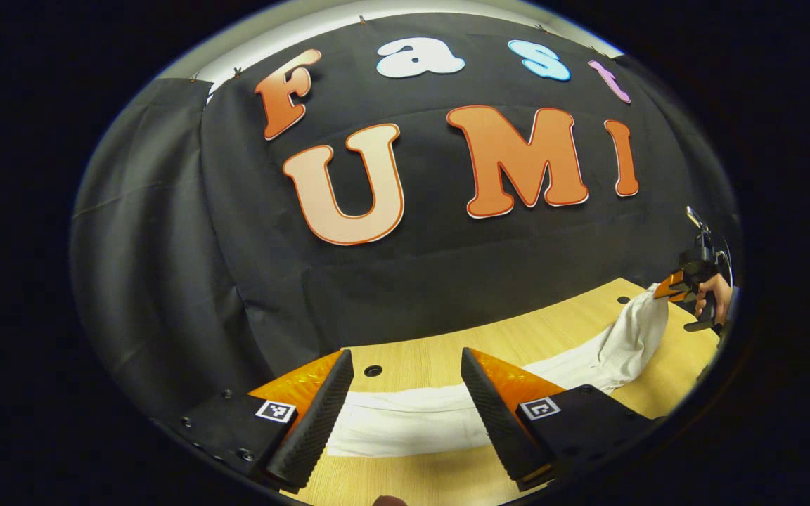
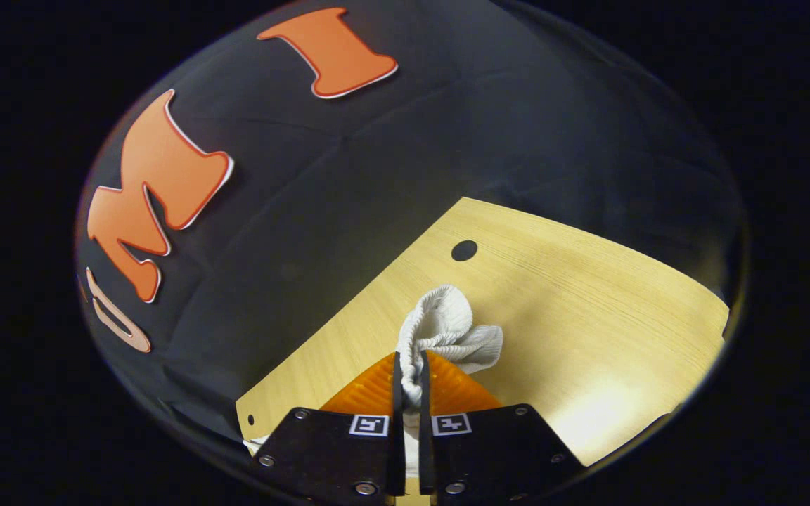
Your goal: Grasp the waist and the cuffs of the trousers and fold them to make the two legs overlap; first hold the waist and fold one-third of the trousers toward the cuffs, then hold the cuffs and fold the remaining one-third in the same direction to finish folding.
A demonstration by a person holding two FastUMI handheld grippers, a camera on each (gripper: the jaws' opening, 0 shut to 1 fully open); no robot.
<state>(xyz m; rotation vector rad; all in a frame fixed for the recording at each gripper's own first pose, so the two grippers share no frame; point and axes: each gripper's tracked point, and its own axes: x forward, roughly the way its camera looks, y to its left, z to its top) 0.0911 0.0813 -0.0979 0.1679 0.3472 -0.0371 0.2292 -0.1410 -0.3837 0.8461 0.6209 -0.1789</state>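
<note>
On the surface (image 1: 419,365) the white trousers (image 1: 447,414) run lengthwise from my open, empty left hand-held gripper (image 1: 405,411) toward my right hand-held gripper (image 2: 410,383), clamped on one bunched end (waist or cuff, cannot tell), lifted.

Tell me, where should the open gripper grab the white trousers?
Probably the flat edge of the trousers lying between the left gripper fingers, coming down from above onto the table. The right gripper already pinches the bunched far end.

Both low, wallward — shared table (image 1: 440,365)
</note>
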